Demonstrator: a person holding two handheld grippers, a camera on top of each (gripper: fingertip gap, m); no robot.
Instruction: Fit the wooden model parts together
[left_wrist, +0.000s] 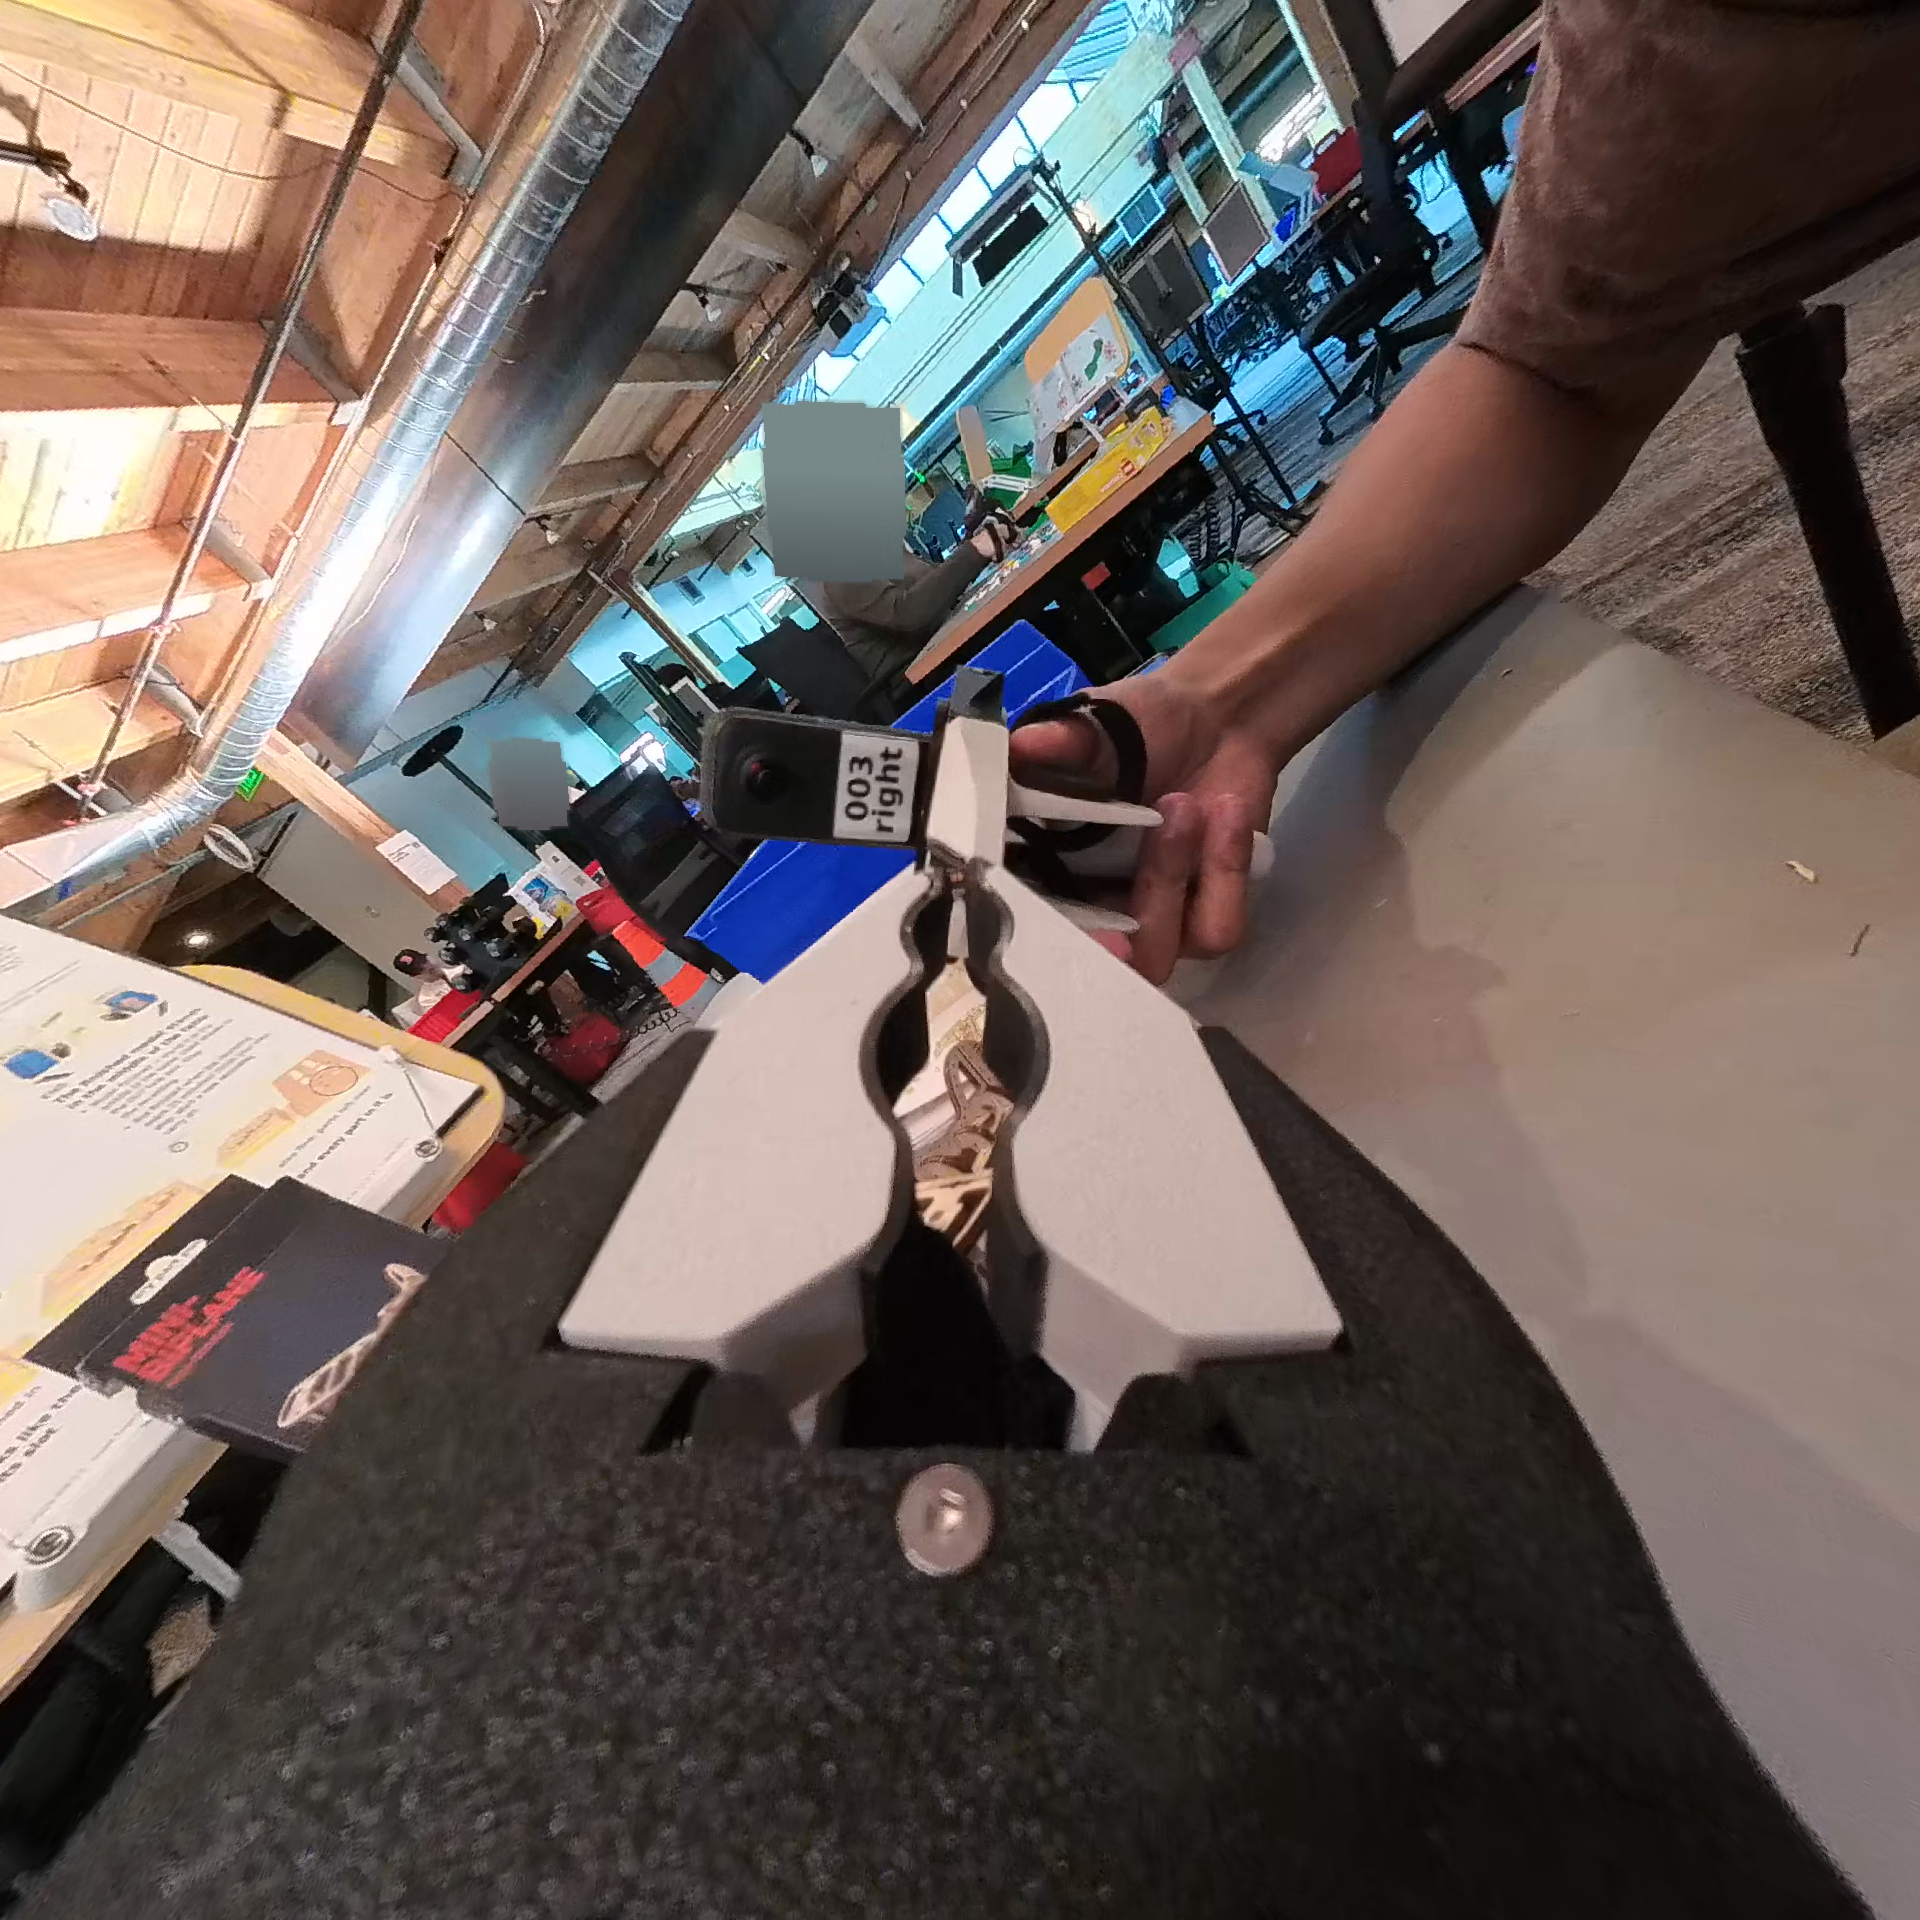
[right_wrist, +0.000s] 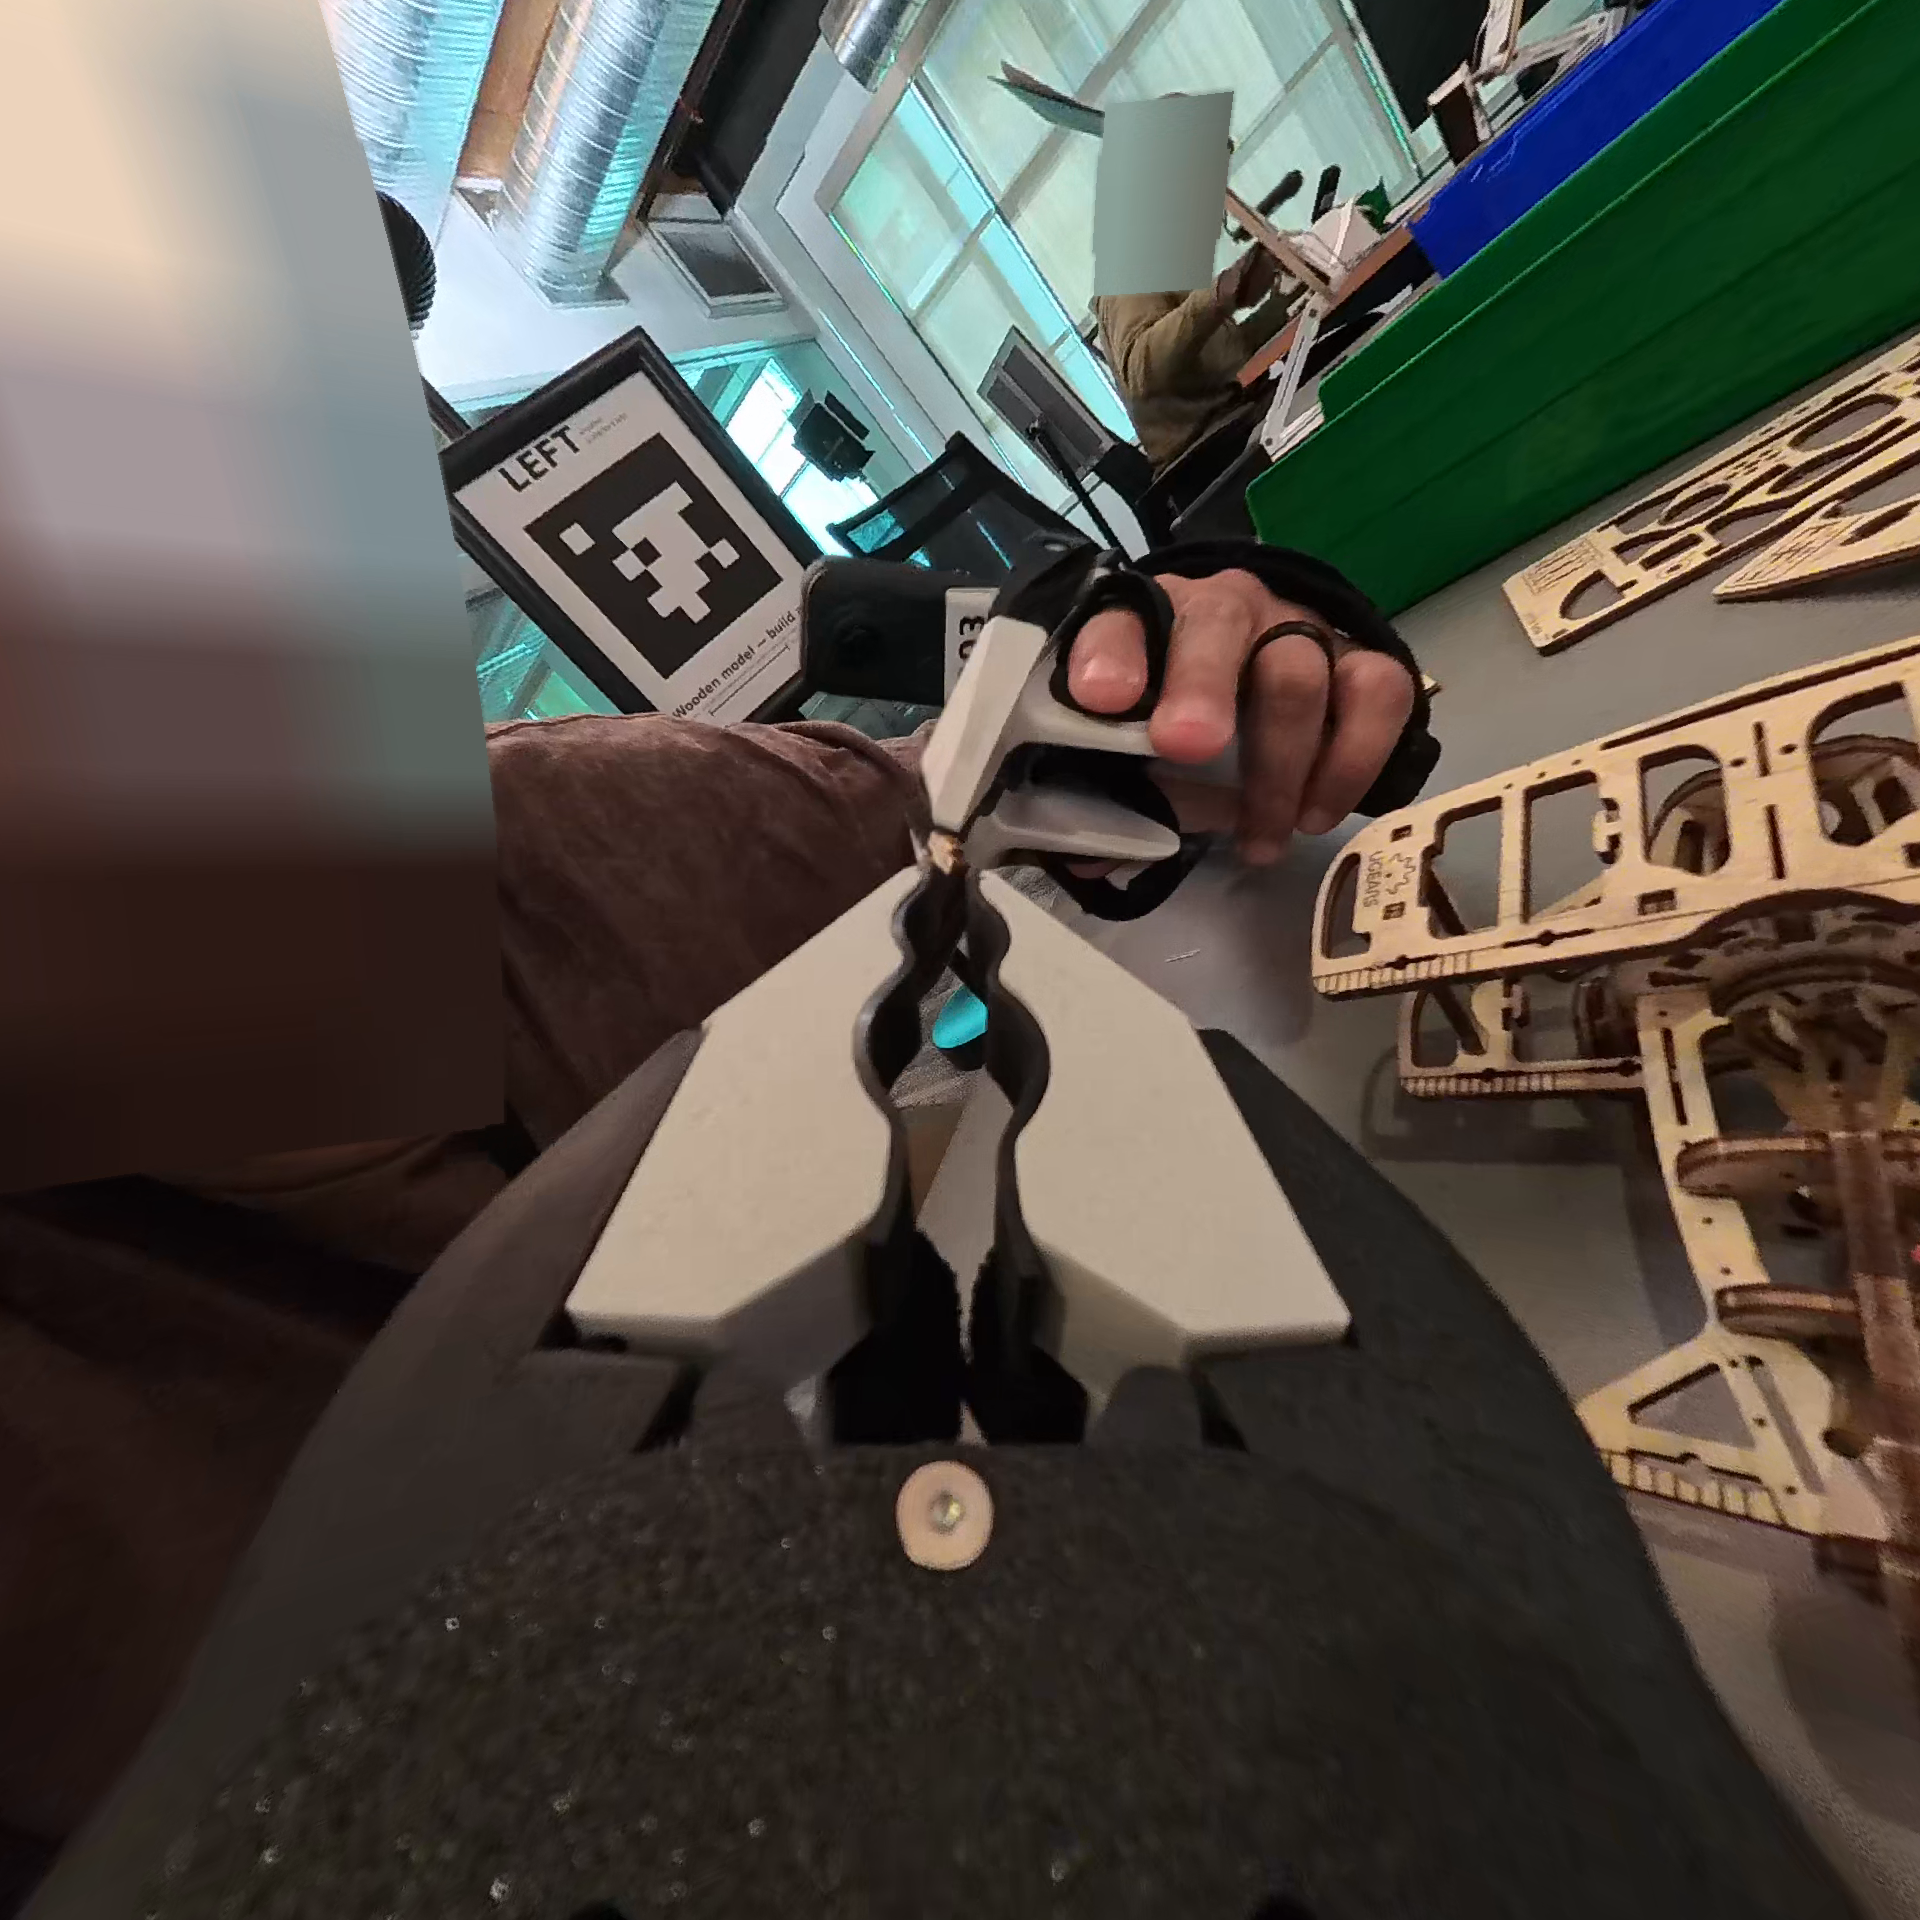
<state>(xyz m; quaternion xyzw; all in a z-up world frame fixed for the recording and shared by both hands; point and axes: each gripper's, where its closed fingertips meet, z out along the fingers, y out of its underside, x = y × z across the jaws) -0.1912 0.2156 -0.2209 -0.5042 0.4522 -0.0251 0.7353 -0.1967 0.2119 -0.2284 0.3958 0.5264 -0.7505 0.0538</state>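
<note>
Both grippers meet tip to tip above the table (left_wrist: 1558, 1039). The left gripper (left_wrist: 948, 883) has its fingers drawn nearly together, with only a thin gap at the tips; something small and dark sits between them, too small to identify. The right gripper (right_wrist: 943, 873) is likewise almost closed, its tips pinching a small tan piece (right_wrist: 943, 854), probably a wooden peg or pin. In each view the opposite gripper's tips touch that same spot, so both appear to grip one small part or two mating parts; which cannot be told.

The model (right_wrist: 1662, 1039), a partly built wooden frame, stands to the right of the right fingers, well apart from the tips. Punched sheets (right_wrist: 1714, 499) lie beyond it, by a green bin (right_wrist: 1558, 343).

Judged step: joining or passing a small part in mid-air, before it goes to the model. The next move calls for steady alignment of the tips and a light squeeze; a slip would drop the piece.
</note>
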